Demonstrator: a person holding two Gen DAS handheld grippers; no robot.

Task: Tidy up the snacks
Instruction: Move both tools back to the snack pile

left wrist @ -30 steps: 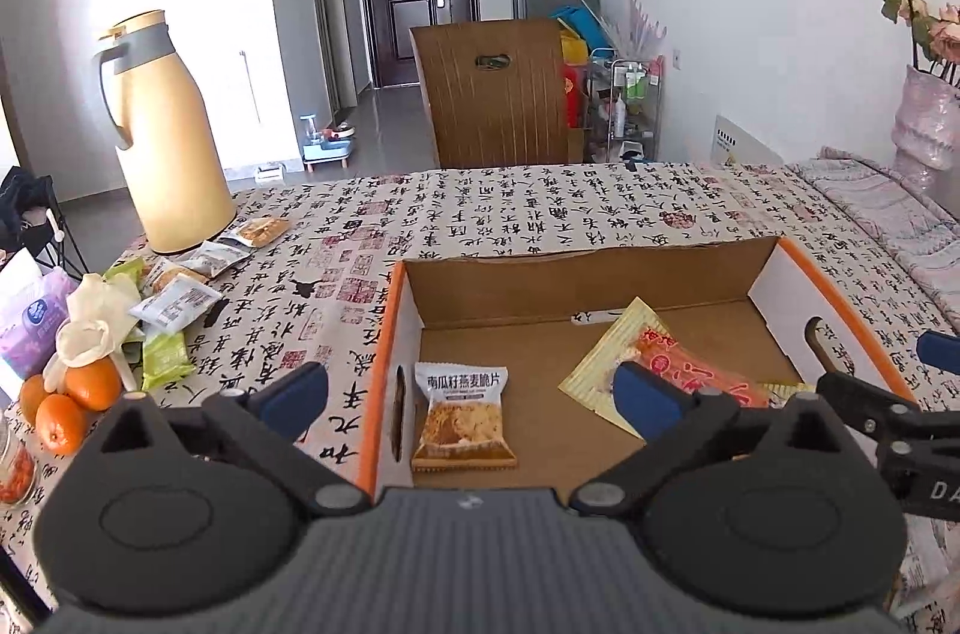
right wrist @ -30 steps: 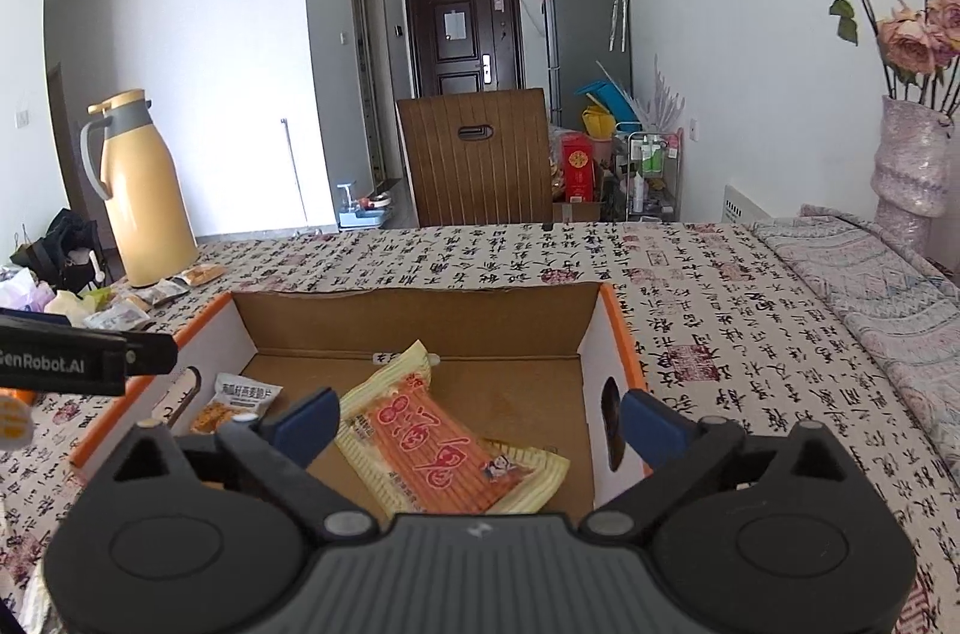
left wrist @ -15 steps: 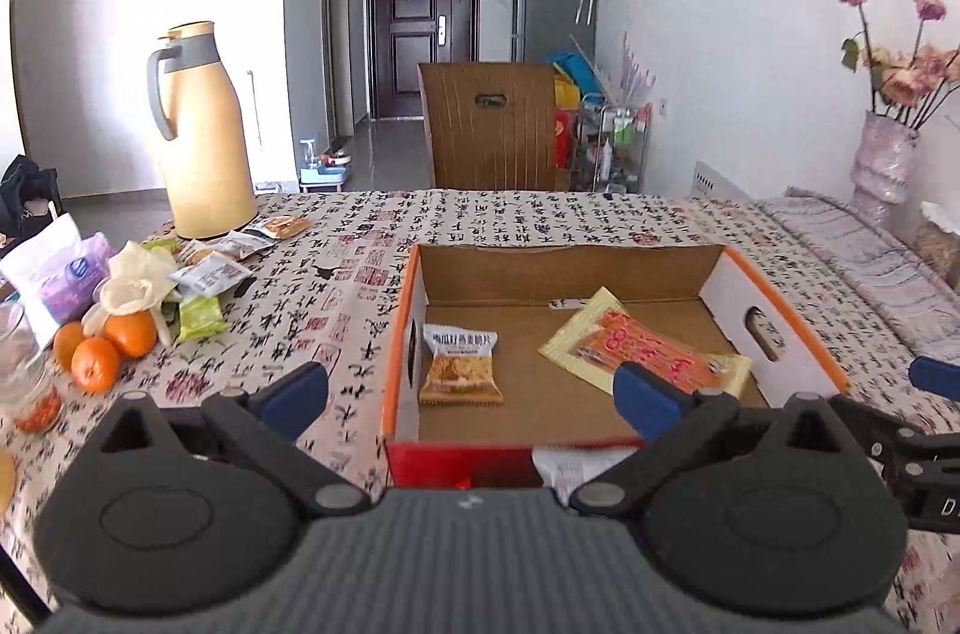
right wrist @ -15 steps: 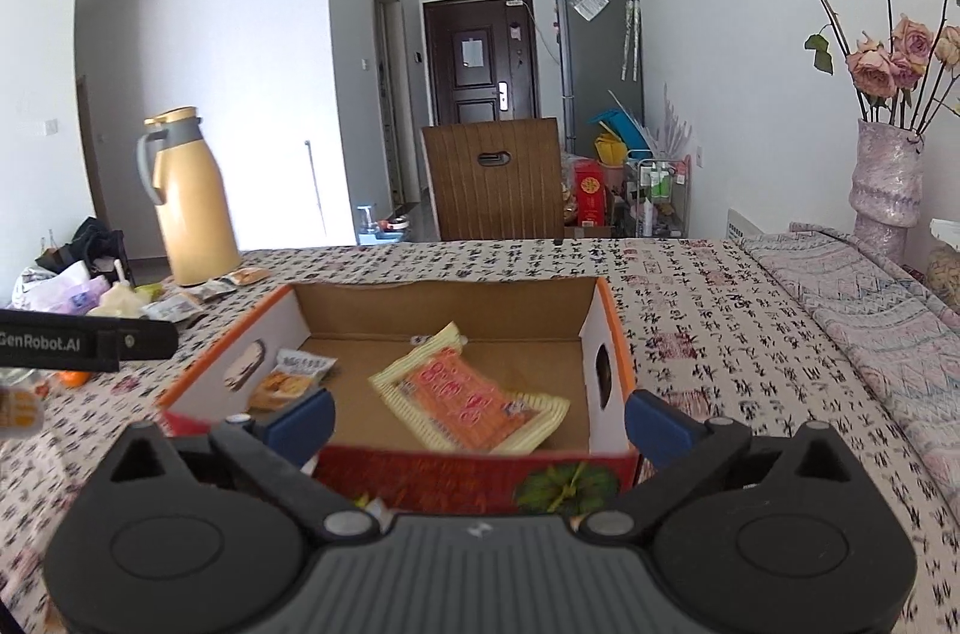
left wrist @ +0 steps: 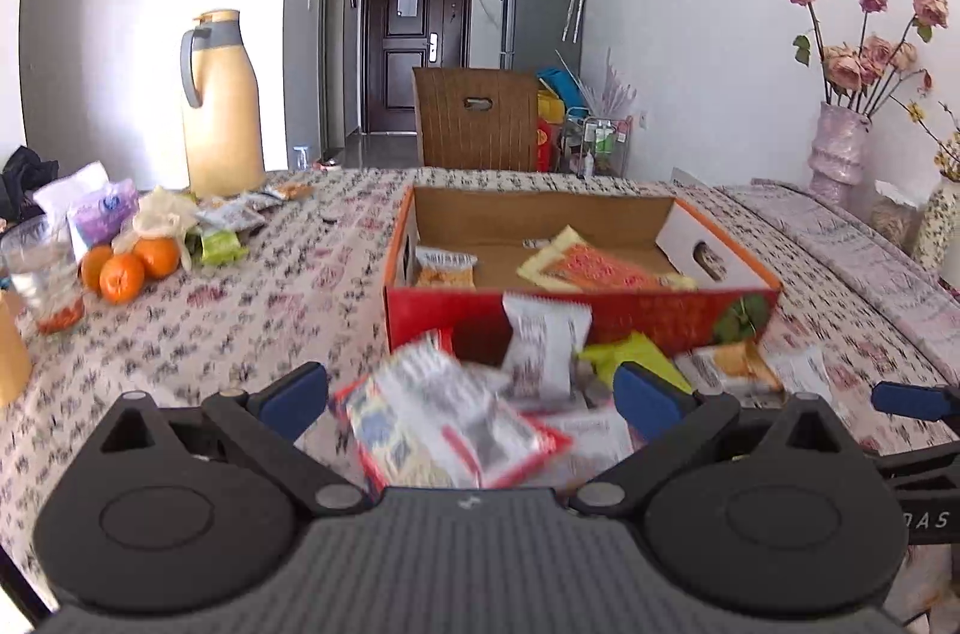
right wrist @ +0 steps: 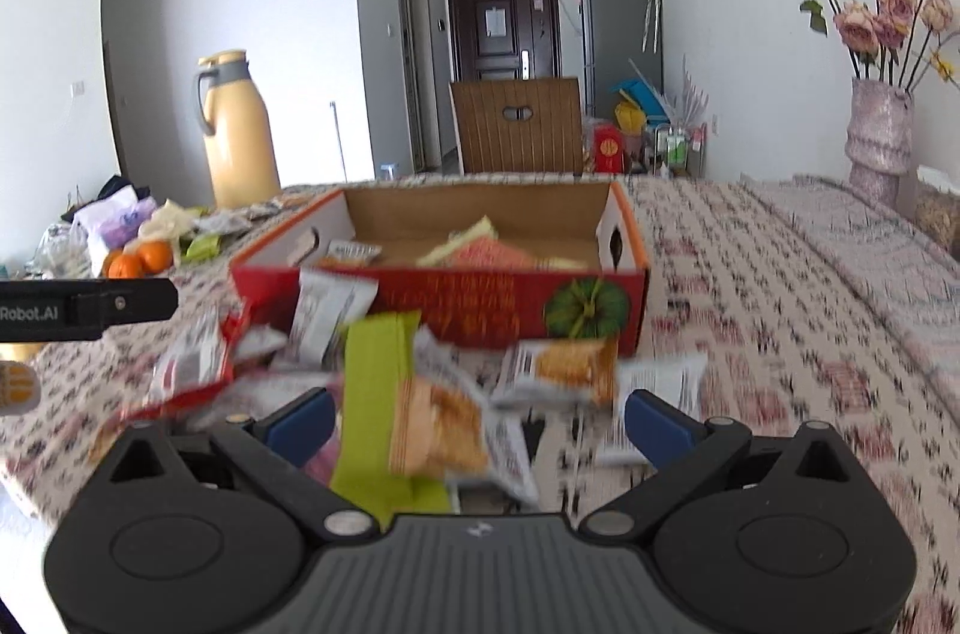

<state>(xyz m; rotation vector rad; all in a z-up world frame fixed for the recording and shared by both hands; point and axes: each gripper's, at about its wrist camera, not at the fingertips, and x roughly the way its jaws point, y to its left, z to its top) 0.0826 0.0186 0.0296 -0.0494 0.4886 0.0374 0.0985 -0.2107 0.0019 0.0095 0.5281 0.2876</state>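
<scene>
Left wrist view: the left gripper (left wrist: 471, 391) hangs with its jaws spread wide and empty above a blurred red-edged packet (left wrist: 444, 424) in the loose snack pile (left wrist: 558, 376) along the near edge of the table (left wrist: 252, 310). Just behind the pile stands the red cardboard box (left wrist: 576, 316), near the table's middle, holding a small biscuit packet (left wrist: 445, 265) at its left wall and an orange flat packet (left wrist: 600, 268) in the centre. In the right wrist view the right gripper (right wrist: 477, 421) is likewise spread and empty over a green packet (right wrist: 375, 364) and what looks like a cracker packet (right wrist: 441, 424), too smeared to be sure. Oranges (left wrist: 129, 268) and a yellow thermos (left wrist: 221, 106) sit toward the table's left edge.
</scene>
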